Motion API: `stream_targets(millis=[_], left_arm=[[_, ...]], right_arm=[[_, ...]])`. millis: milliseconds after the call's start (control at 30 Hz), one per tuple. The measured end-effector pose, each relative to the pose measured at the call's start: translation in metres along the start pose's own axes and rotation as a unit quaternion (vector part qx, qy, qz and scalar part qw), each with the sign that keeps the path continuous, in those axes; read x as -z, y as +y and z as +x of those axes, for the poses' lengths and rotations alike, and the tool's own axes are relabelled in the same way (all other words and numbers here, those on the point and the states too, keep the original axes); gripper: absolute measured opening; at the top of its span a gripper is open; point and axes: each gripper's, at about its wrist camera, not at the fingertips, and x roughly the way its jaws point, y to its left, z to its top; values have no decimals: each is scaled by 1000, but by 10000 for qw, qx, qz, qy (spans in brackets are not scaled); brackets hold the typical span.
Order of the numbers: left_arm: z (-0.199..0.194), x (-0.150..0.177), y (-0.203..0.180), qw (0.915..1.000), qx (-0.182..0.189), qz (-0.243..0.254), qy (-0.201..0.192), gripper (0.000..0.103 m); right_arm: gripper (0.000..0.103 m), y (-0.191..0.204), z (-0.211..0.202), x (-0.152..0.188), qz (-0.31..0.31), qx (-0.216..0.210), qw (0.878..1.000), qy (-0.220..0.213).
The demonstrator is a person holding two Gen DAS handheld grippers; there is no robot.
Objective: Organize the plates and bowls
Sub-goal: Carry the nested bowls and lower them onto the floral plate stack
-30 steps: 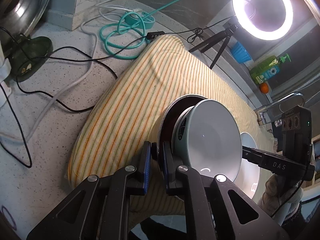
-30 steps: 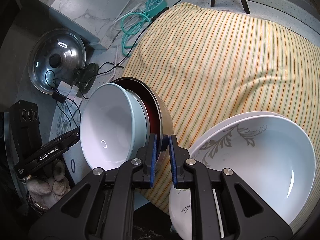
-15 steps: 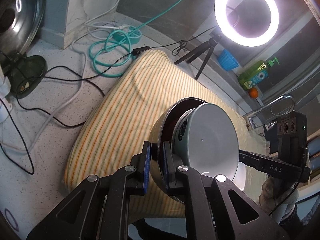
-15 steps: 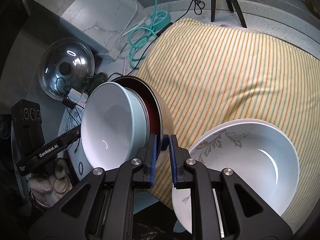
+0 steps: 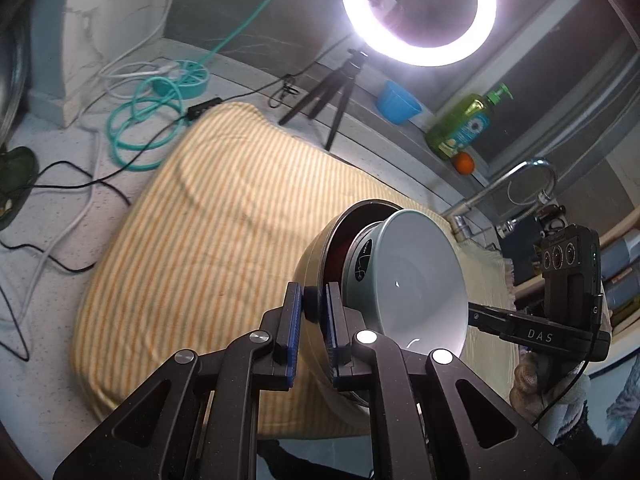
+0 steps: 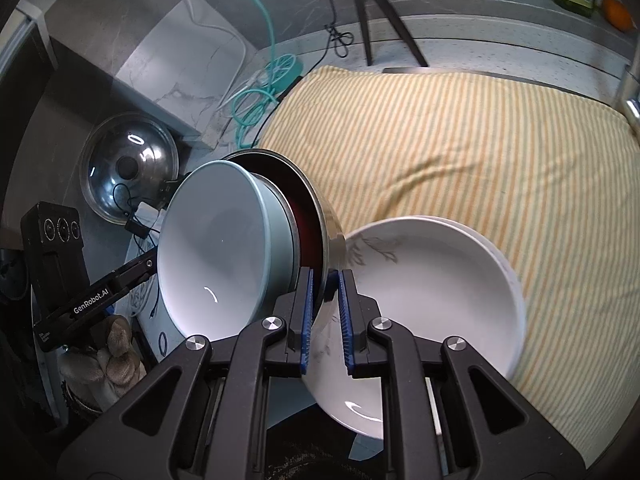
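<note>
A steel bowl with a dark red inside (image 5: 316, 264) (image 6: 328, 220) is held tilted in the air over the striped cloth, with a pale blue-grey bowl (image 5: 416, 280) (image 6: 216, 248) nested in it. My left gripper (image 5: 310, 320) is shut on one side of the steel bowl's rim. My right gripper (image 6: 324, 304) is shut on the opposite side of the rim. Two stacked white bowls with a leaf pattern (image 6: 432, 292) sit on the cloth at its near edge, just right of my right gripper.
A yellow striped cloth (image 5: 224, 232) (image 6: 460, 132) covers the counter. Behind it stand a ring light on a tripod (image 5: 416, 12), a blue cup (image 5: 398, 102), a green soap bottle (image 5: 464, 124) and a faucet (image 5: 520, 180). Cables (image 5: 140, 124) and a pot lid (image 6: 128, 172) lie to the left.
Both grippers have lifted the nested bowls higher above the cloth, still holding the steel rim. The white bowls have stayed on the cloth.
</note>
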Motion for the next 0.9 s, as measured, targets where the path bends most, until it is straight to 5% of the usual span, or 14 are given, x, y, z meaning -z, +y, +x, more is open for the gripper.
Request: stream_targets(millis=[433, 900], left_arm=[[37, 18, -48, 9983, 212, 353, 420, 8], [52, 35, -58, 9968, 130, 413, 669, 8]], right_arm=[[13, -53, -35, 30, 473, 196, 9986, -146], [13, -72, -30, 49, 615, 240, 9978, 12]])
